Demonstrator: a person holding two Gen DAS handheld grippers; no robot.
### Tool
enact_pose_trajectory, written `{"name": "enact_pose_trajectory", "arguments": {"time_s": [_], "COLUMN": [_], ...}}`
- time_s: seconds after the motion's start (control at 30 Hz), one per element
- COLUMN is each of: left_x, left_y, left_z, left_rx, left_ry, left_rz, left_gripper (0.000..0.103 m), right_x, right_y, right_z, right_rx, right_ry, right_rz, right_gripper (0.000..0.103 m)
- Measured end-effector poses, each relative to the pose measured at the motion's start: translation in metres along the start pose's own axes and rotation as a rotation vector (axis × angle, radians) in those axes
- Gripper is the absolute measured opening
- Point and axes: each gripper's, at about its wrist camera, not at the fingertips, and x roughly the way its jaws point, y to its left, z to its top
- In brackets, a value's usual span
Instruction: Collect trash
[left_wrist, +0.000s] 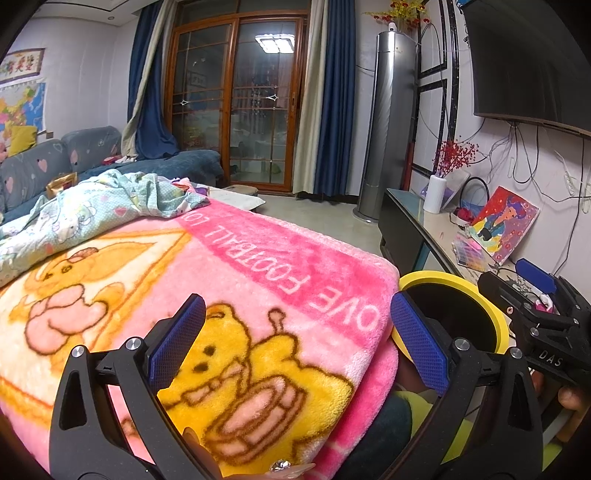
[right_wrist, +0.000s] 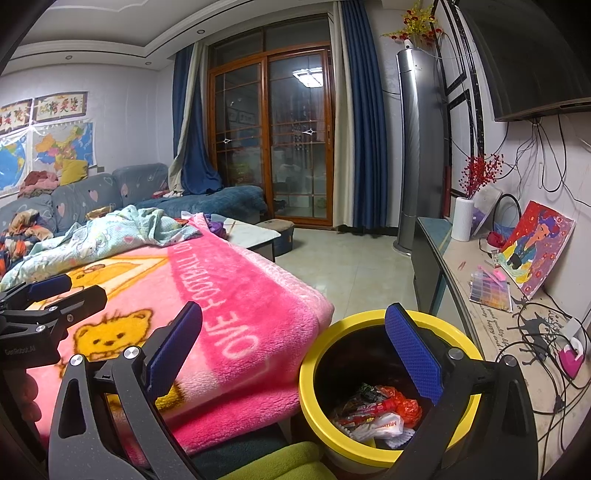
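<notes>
Both grippers gape wide, nothing held: left gripper over pink fleece bear-print blanket; right gripper above round yellow-rimmed bin, likely drop position; crumpled wrapper trash lies inside bin.

place: home living room, probably | sofa | wall TV | curtains
</notes>
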Motion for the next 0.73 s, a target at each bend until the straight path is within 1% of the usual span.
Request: {"name": "enact_pose_trajectory", "arguments": {"time_s": [0.13,0.23,0.3,0.37,0.4,0.43,0.47,0.5,0.53,0.6,0.63,0.67,0.7,0.73], "left_x": [0.000,-0.002,-0.006,-0.011,-0.015,-0.022,-0.027,-0.036,-0.043,-0.063,-0.070,-0.078,-0.084,-0.088], "left_y": [0.001,0.003,0.012,0.031,0.047,0.069,0.086,0.115,0.136,0.204,0.228,0.264,0.298,0.327], "left_z": [0.005,0.006,0.009,0.011,0.013,0.014,0.013,0.011,0.008,-0.006,-0.012,-0.023,-0.034,-0.046], "left_rx": [0.005,0.001,-0.025,-0.078,-0.108,-0.146,-0.175,-0.214,-0.239,-0.297,-0.326,-0.374,-0.420,-0.460], "left_ry": [0.001,-0.006,-0.008,0.000,0.004,0.005,0.009,0.019,0.025,0.075,0.094,0.136,0.185,0.234], "left_rz": [-0.003,0.019,0.029,0.040,0.064,0.108,0.146,0.214,0.277,0.494,0.558,0.642,0.716,0.783], "left_gripper": [0.092,0.092,0.092,0.092,0.092,0.092,0.092,0.092,0.092,0.092,0.092,0.092,0.092,0.092], "right_x": [0.000,0.002,0.009,0.015,0.020,0.024,0.031,0.039,0.046,0.069,0.076,0.086,0.093,0.103], "right_y": [-0.008,-0.009,-0.002,0.015,0.030,0.044,0.069,0.098,0.120,0.199,0.225,0.269,0.304,0.340], "right_z": [0.003,0.010,0.020,0.033,0.039,0.043,0.047,0.050,0.051,0.042,0.036,0.022,0.009,-0.007], "right_rx": [0.008,0.011,0.012,0.023,0.016,0.003,-0.017,-0.035,-0.054,-0.133,-0.149,-0.196,-0.243,-0.278], "right_ry": [0.004,0.009,0.023,0.024,0.030,0.038,0.053,0.073,0.097,0.232,0.282,0.365,0.430,0.520], "right_rz": [-0.013,-0.003,0.036,0.083,0.130,0.171,0.231,0.307,0.362,0.524,0.581,0.637,0.667,0.703], "right_gripper": [0.096,0.096,0.096,0.096,0.096,0.096,0.096,0.096,0.096,0.096,0.096,0.096,0.096,0.096]}}
